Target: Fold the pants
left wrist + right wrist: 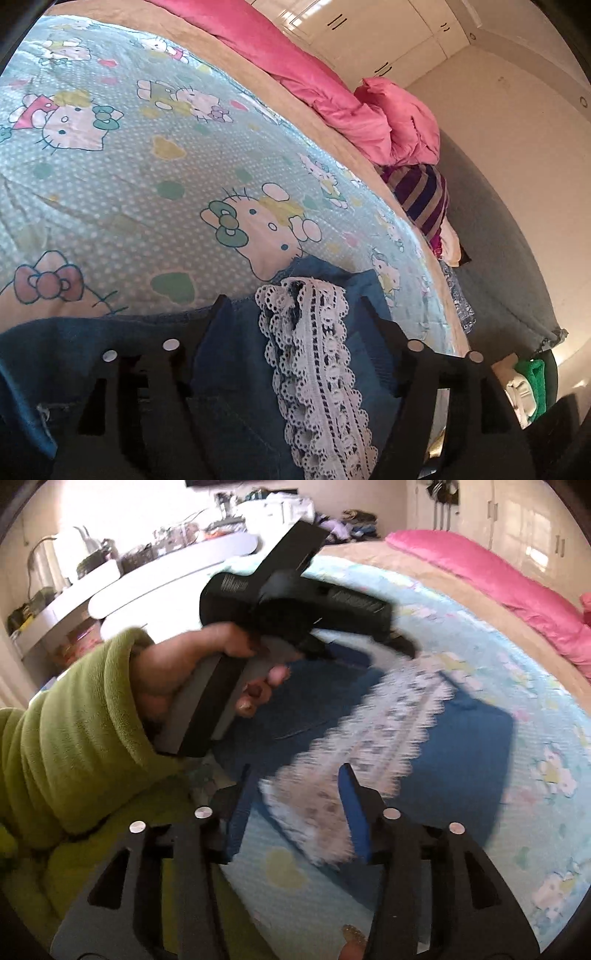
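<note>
Blue denim pants [236,369] with a white lace strip [317,369] are lying on the bed [110,177]; left gripper [291,314] and right gripper [295,771] are both standing wide.

A bed [122,166] lay ahead, a pink duvet [306,70] along its far edge, white wardrobes [373,33] beyond.
</note>
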A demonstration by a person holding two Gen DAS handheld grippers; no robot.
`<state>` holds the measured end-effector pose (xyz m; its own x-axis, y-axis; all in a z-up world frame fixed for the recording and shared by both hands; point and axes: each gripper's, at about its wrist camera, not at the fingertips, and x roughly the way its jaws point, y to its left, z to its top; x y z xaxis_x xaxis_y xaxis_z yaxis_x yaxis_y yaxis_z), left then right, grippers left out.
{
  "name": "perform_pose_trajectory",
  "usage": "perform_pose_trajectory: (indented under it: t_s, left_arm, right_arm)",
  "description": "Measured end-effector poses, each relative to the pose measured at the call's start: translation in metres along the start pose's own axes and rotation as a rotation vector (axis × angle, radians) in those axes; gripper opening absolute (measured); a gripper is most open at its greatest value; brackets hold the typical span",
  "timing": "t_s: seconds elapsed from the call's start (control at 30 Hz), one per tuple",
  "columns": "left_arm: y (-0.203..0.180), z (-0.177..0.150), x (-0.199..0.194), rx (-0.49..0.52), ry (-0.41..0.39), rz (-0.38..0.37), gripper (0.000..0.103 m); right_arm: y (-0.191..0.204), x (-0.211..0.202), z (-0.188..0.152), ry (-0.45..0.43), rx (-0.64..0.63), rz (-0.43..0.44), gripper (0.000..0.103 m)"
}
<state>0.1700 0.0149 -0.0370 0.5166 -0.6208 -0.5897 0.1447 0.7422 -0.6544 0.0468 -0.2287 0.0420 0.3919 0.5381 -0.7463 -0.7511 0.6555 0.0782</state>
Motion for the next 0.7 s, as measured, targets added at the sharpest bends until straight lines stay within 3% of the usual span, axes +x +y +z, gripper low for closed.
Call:
perform_pose_trajectory:
  t_s: [0.17,0.23,0.27,0.3,0.37,0.47,0.6,0.7]
  left_arm:
    - [0.003,0.014,0.024,-0.015,0.047,0.025,0.070]
    - [0.002,0.014,0.033,-0.011,0.072,0.023,0.064]
    - [-0.003,0.012,0.038,0.015,0.082,0.034,0.041]
    - [-0.005,0.010,0.043,0.031,0.094,0.036,0.024]
    - [-0.011,0.007,0.042,0.063,0.071,0.062,0.020]
    - [-0.017,0.008,0.023,0.080,0.004,0.035,0.019]
    - [-0.020,0.007,0.023,0.148,-0.005,0.119,0.021]
    - [-0.014,0.005,0.032,0.135,0.010,0.170,0.032]
  right_arm:
    - [-0.039,-0.010,-0.011,0.001,0.086,-0.113,0.047]
    - [-0.048,-0.005,-0.015,0.013,0.101,-0.122,0.050]
    - [-0.052,-0.002,-0.019,0.023,0.108,-0.125,0.051]
    - [-0.053,0.001,-0.022,0.035,0.115,-0.123,0.053]
    - [-0.055,0.012,-0.029,0.063,0.140,-0.116,0.053]
    - [-0.050,0.018,-0.035,0.071,0.145,-0.096,0.054]
    - [-0.045,0.026,-0.036,0.093,0.131,-0.100,0.057]
    - [-0.044,0.029,-0.038,0.098,0.140,-0.106,0.058]
